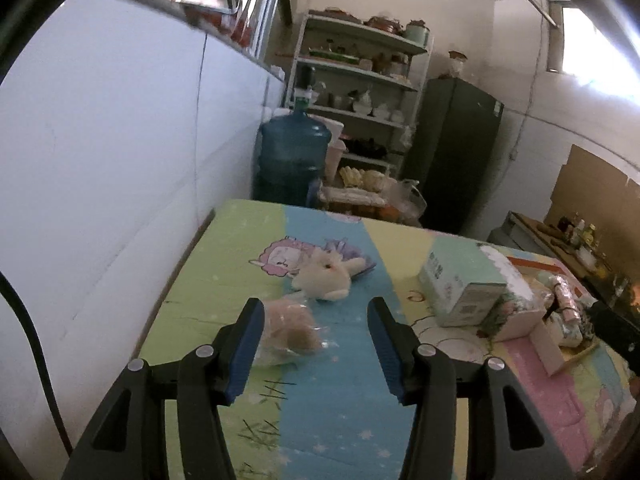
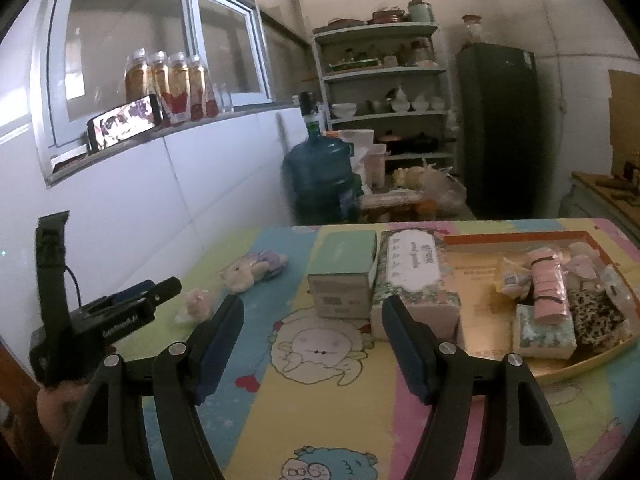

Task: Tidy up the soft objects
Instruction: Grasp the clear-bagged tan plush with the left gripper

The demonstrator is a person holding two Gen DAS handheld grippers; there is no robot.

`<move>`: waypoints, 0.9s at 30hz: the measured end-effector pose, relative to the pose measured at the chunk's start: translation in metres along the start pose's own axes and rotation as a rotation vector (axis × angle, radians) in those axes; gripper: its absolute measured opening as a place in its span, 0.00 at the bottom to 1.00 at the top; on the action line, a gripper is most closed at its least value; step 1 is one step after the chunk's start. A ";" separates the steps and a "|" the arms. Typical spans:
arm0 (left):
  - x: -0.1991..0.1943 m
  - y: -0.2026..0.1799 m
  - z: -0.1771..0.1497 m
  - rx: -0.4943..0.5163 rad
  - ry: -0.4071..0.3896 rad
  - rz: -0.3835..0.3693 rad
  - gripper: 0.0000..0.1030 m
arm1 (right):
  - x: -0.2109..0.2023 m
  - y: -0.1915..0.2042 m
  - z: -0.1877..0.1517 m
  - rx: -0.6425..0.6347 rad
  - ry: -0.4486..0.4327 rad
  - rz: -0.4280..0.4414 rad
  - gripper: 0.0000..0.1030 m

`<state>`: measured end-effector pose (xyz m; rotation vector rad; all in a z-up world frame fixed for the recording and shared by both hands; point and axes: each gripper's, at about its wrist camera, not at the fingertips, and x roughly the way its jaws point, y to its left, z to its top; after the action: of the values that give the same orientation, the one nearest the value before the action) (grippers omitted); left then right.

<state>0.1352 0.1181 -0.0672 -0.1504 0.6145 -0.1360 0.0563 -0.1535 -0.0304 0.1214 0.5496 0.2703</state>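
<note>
Pastel cartoon-print table cover (image 2: 328,412) abuts a white wall (image 2: 168,200) beneath a window (image 2: 152,52).

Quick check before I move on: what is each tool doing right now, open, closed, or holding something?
Left tool: open, nothing held; the bagged plush toy lies just ahead by its left finger.
Right tool: open wide and holding nothing.

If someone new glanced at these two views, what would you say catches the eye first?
Probably the bright cartoon-print sheet covering the table, with a white plush bunny and a small bagged plush toy lying on its left part, just ahead of the open left claw. To the right, two tissue boxes stand side by side next to a tray piled with soft packets, beyond the open right claw.
</note>
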 end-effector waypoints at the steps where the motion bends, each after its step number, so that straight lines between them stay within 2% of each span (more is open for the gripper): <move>1: 0.005 0.003 0.001 0.001 0.010 -0.009 0.52 | 0.001 0.000 0.000 0.000 0.003 0.001 0.71; 5: 0.023 0.009 0.002 0.009 0.054 -0.054 0.52 | 0.005 -0.001 -0.001 -0.001 0.012 -0.002 0.71; 12: 0.052 0.007 -0.002 0.074 0.115 0.002 0.52 | 0.009 -0.003 -0.002 0.005 0.021 -0.009 0.71; 27: 0.076 0.024 0.002 0.020 0.183 -0.005 0.53 | 0.024 0.013 -0.002 -0.019 0.048 -0.002 0.71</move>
<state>0.1999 0.1291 -0.1123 -0.1211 0.7953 -0.1617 0.0718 -0.1344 -0.0417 0.0959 0.5950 0.2774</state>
